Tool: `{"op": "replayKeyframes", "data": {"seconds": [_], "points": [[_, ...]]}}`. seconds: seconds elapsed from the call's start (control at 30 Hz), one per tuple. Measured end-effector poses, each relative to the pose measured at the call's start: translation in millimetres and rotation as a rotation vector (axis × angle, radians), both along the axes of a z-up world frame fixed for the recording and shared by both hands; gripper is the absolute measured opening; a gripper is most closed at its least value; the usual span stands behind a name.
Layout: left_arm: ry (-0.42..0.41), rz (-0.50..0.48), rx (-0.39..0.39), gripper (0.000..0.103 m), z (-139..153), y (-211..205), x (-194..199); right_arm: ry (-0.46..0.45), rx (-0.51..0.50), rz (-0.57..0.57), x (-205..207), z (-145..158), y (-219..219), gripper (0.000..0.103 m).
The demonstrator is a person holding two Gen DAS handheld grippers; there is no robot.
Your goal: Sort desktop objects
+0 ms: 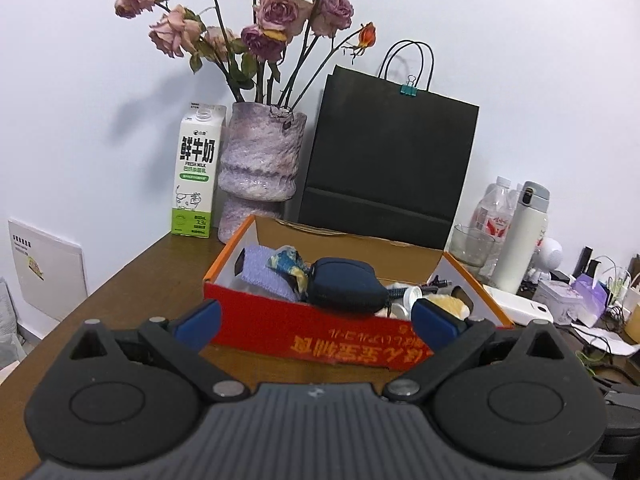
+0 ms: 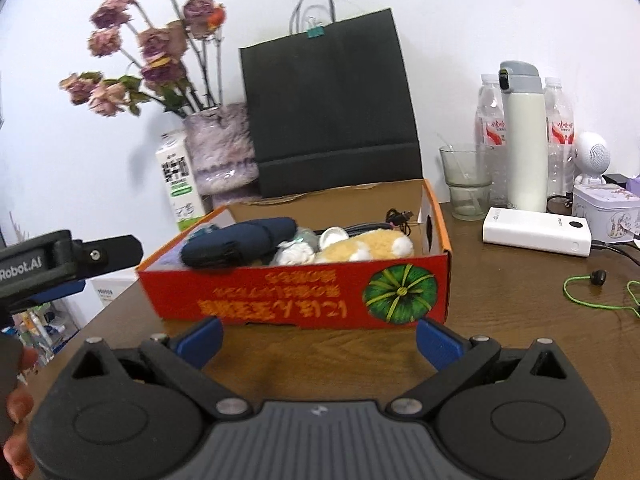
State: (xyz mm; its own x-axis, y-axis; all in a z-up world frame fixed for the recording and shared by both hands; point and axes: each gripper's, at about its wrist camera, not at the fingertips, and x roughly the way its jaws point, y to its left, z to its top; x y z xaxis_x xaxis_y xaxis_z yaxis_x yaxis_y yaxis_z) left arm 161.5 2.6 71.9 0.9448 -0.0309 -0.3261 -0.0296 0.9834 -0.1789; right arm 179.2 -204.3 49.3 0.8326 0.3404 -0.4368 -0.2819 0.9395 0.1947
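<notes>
A red and orange cardboard box (image 1: 280, 326) (image 2: 260, 292) stands on the brown wooden desk (image 2: 500, 292). It holds a dark blue pouch (image 1: 344, 286) (image 2: 240, 240), a yellow plush toy (image 2: 368, 246), a lilac cloth (image 1: 262, 270), a white cap (image 2: 334, 236) and a black cable (image 2: 400, 216). My left gripper (image 1: 316, 324) is open and empty, just in front of the box. My right gripper (image 2: 320, 340) is open and empty, in front of the box's long side. The left gripper's body (image 2: 60, 264) shows at the left of the right wrist view.
Behind the box stand a milk carton (image 1: 194, 176), a vase of dried roses (image 1: 260, 164) and a black paper bag (image 1: 384, 160). To the right are a glass (image 2: 466, 180), a white flask (image 2: 524, 140), water bottles (image 2: 560, 136), a power bank (image 2: 536, 232), a tin (image 2: 604, 212) and green earphones (image 2: 592, 280).
</notes>
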Motion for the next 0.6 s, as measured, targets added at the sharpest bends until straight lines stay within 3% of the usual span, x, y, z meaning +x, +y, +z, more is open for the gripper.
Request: {"op": "replayKeyframes", "data": {"seconds": [0.37,0.6], "points": [[0.052,-0.038,0.046,0.103,-26.6,1.8,-37.4,0.010,-0.059,-0.072,-52.0,-2.0,-0.9,0.103],[0.047,-0.042,0.078,0.103,-30.4,-3.3,-47.9,0.007,-0.040,-0.059,-54.7,-3.2,-2.8,0.103]]}}
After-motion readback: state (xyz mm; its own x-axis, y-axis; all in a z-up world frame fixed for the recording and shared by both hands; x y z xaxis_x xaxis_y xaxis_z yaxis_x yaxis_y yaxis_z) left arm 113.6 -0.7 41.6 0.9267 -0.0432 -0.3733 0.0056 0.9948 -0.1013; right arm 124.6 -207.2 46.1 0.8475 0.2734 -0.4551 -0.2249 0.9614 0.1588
